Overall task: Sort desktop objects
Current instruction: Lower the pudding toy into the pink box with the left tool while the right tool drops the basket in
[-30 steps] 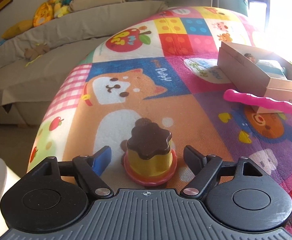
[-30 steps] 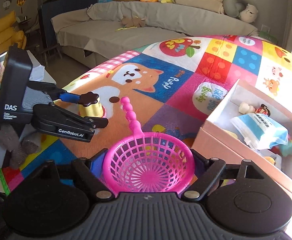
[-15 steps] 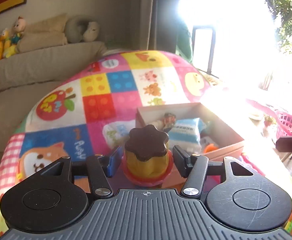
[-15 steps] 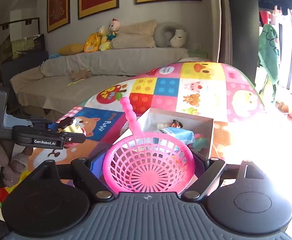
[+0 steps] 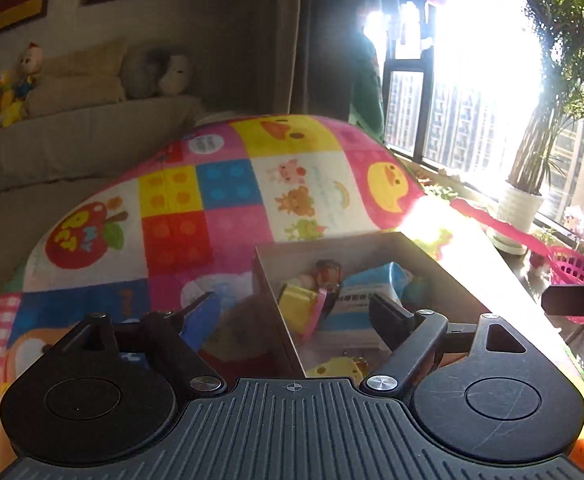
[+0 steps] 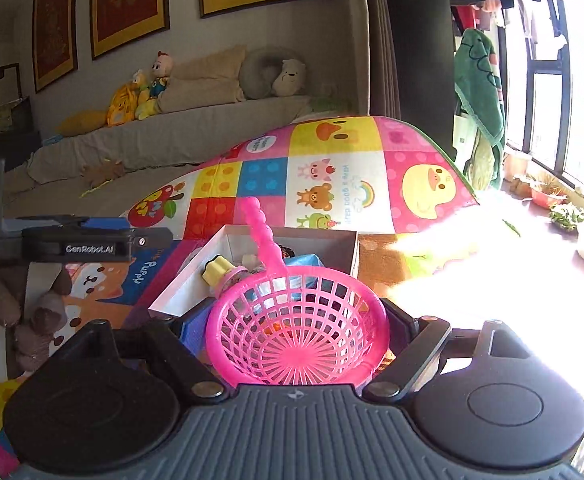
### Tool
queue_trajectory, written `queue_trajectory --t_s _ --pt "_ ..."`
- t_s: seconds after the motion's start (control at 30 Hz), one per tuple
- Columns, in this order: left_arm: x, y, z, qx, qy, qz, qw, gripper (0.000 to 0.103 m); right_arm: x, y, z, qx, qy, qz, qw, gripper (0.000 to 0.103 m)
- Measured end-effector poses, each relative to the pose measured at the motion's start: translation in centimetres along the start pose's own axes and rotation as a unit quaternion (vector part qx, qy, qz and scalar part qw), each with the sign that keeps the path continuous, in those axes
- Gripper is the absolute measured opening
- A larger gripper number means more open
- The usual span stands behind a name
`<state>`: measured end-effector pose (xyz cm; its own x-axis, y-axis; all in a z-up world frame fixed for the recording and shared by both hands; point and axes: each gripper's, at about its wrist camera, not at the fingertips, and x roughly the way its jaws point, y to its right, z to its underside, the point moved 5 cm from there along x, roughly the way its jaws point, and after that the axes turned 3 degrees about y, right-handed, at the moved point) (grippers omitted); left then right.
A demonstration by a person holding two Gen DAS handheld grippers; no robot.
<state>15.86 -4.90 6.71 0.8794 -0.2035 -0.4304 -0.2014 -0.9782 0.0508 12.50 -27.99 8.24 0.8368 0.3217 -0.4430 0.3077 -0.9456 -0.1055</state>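
- The left gripper (image 5: 292, 312) has its jaws spread wide with nothing pressed between them; they have just been opening.
- The pudding toy (image 5: 302, 308) lies tipped on its side inside the box (image 5: 324, 246), just ahead of the left gripper and between the lines of its fingers, touching neither finger.
- From the right wrist view the same toy (image 6: 222, 274) shows its yellow end near the box's near-left wall, ahead and slightly left of the right gripper (image 6: 298, 320).
- The right gripper is clamped on the bowl of the pink sieve (image 6: 298, 332), a finger against each side of the rim.
- The sieve's beaded handle points up and away from the gripper, over the box (image 6: 196, 268).
- In the left wrist view the sieve (image 5: 568, 270) and a dark part of the right gripper sit far to the right, beside the box's bright right wall.
- In the right wrist view the left gripper (image 6: 92, 242) comes in from the left, level, just left of the box.
- A blue packet (image 5: 376, 280) and a small figure (image 5: 330, 274) lie in the box beyond the pudding toy.
- A yellow duck toy (image 5: 338, 366) sits at the box's near end, close under the left gripper.
- The box stands on a patchwork mat (image 5: 228, 208) that spreads out ahead of both grippers.
- Strong window glare washes out the right side of both views.
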Motion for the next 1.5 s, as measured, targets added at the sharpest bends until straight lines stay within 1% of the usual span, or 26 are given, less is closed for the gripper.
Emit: queue_trajectory --t_s 0.1,0.23,0.27,0.37,0.4,0.47,0.53,0.63,0.77,0.87,0.97,1.0,1.07,1.13,1.2,1.23,1.27,1.37,1.5 --pt "-0.8 0.0 2.2 0.003 -0.023 -0.003 0.9997 0.093 3.4 0.0 -1.2 0.019 0.004 0.011 1.000 0.084" --pt "-1.5 -0.2 4.0 0.006 -0.035 -0.016 0.9992 0.095 8.9 0.1 -2.2 0.053 0.020 0.064 0.996 0.084" --pt "-1.6 -0.4 4.4 0.003 -0.041 -0.018 0.9990 0.096 10.3 0.2 -2.1 0.062 0.014 0.068 0.996 0.084" --pt "-2.0 -1.3 5.5 -0.005 -0.056 -0.027 0.9981 0.097 13.1 -0.2 -1.0 0.075 -0.023 0.057 0.995 0.085" --pt "-2.0 -1.7 5.9 -0.008 -0.060 -0.030 0.9977 0.097 13.3 -0.3 -0.5 0.078 -0.029 0.055 0.995 0.086" --pt "-2.0 -2.3 6.5 -0.014 -0.068 -0.033 0.9970 0.099 12.8 -0.3 0.4 0.079 -0.028 0.054 0.995 0.092" --pt "-1.7 -2.7 6.8 -0.023 -0.076 -0.033 0.9963 0.099 11.9 0.3 1.1 0.080 -0.025 0.062 0.994 0.095" --pt "-1.2 -2.3 7.0 -0.031 -0.079 -0.024 0.9961 0.099 10.8 1.9 2.2 0.090 -0.032 0.081 0.992 0.095" --pt "-0.7 -1.0 7.0 -0.028 -0.081 -0.004 0.9963 0.099 9.9 4.6 3.2 0.112 -0.044 0.114 0.986 0.095" --pt "-0.4 -0.2 7.2 -0.025 -0.084 0.006 0.9962 0.100 9.9 5.9 3.6 0.130 -0.049 0.122 0.983 0.095" --pt "0.2 0.2 6.6 -0.028 -0.075 0.010 0.9968 0.100 10.6 6.4 3.5 0.143 -0.050 0.106 0.983 0.095" --pt "0.5 0.4 6.2 -0.029 -0.066 0.015 0.9973 0.100 11.1 6.3 3.3 0.152 -0.055 0.092 0.983 0.095" --pt "1.3 0.9 5.6 -0.028 -0.060 0.034 0.9972 0.101 12.5 6.2 3.2 0.182 -0.079 0.053 0.979 0.095" --pt "2.3 1.7 5.3 -0.031 -0.064 0.056 0.9959 0.101 13.6 5.6 3.4 0.214 -0.099 0.012 0.972 0.095" --pt "3.0 2.3 5.3 -0.032 -0.069 0.072 0.9945 0.101 14.1 4.7 3.5 0.226 -0.109 -0.016 0.968 0.095" --pt "3.1 2.4 5.3 -0.031 -0.070 0.077 0.9941 0.101 14.2 4.0 3.5 0.225 -0.109 -0.021 0.968 0.102" --pt "3.2 2.5 5.4 -0.028 -0.070 0.081 0.9939 0.101 14.2 3.5 3.5 0.219 -0.109 -0.017 0.969 0.103" --pt "3.1 1.7 5.9 -0.014 -0.062 0.062 0.9961 0.102 14.6 1.7 3.5 0.180 -0.115 -0.026 0.977 0.103" --pt "2.3 -1.5 6.0 -0.032 -0.058 0.034 0.9972 0.102 16.2 -1.8 3.1 0.144 -0.125 -0.047 0.981 0.103"
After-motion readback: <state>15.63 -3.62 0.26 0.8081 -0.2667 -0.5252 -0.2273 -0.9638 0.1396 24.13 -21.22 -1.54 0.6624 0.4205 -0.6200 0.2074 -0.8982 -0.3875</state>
